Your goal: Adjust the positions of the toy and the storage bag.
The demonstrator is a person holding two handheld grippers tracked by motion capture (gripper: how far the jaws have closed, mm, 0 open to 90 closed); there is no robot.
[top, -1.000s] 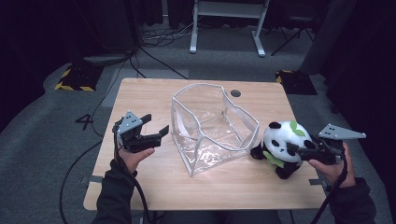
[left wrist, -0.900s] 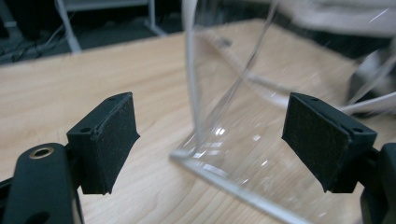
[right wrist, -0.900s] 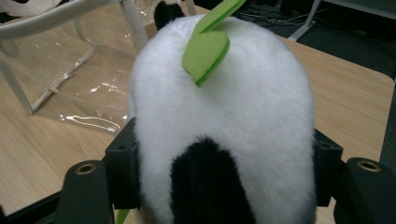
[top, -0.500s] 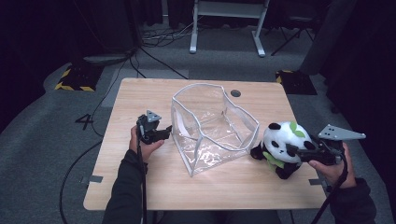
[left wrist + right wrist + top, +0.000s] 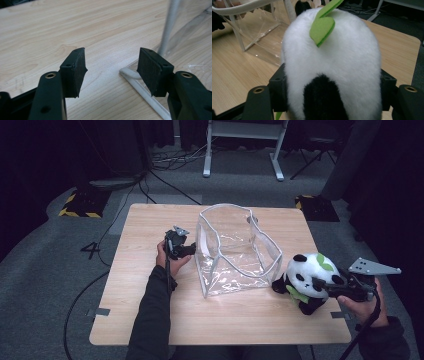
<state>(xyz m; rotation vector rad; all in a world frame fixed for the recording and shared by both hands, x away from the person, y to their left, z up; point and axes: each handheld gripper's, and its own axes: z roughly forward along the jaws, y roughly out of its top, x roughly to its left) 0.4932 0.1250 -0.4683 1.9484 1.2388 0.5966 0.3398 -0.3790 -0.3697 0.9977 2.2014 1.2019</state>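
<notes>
Right claw is clamped on the plush panda, jaws squeezing both sides of its white body in the right gripper view, green leaf up top. Panda's at approx 4 o'clock on the table, just beside the near-right corner of the clear plastic bag, which stands mouth-up at centre. Left claw is spread wide, holding nothing, low by the bag's white-piped bottom edge at approx 9 o'clock of the bag; one jaw sits over the piping, other over bare wood. Step in hand, I'd say: bracing the bag w/ the left while the right brings the toy. Next move prob needs the left to pinch that edge or wall, then the right to lift the panda over the rim & drop it in.
</notes>
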